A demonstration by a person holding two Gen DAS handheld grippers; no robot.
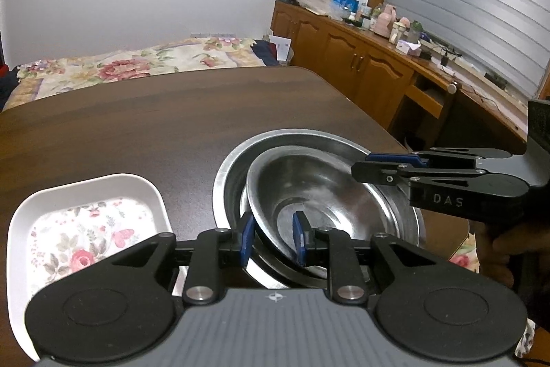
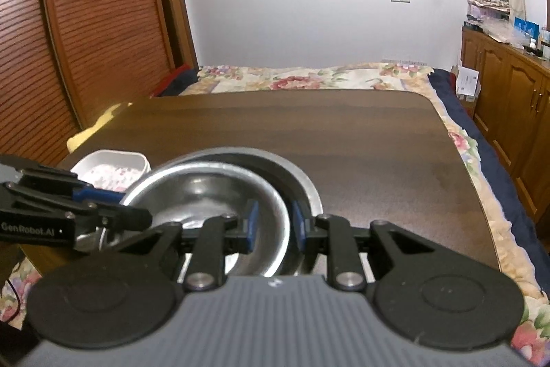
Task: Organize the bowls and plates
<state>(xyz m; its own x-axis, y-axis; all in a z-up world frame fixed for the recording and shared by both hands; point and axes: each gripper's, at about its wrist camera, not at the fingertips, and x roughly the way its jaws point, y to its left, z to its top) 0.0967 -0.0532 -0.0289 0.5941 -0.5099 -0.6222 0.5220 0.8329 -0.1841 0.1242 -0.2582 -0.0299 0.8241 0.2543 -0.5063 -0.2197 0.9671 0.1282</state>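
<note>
Both grippers are clamping the smaller steel bowl (image 1: 319, 191) by its rim — the left gripper (image 1: 274, 238) on the near edge, the right gripper (image 2: 275, 226) on the opposite side. It is sitting tilted inside the larger steel bowl (image 1: 230, 174) near the desk's (image 1: 154, 126) front edge, a floral tray (image 1: 82, 229) lying just beside it — the far desk is lying open.

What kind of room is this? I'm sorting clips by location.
Probably a bedroom, not a kitchen: a bed with a floral cover lies behind the table, and wooden cabinets topped with clutter line the wall.
</note>
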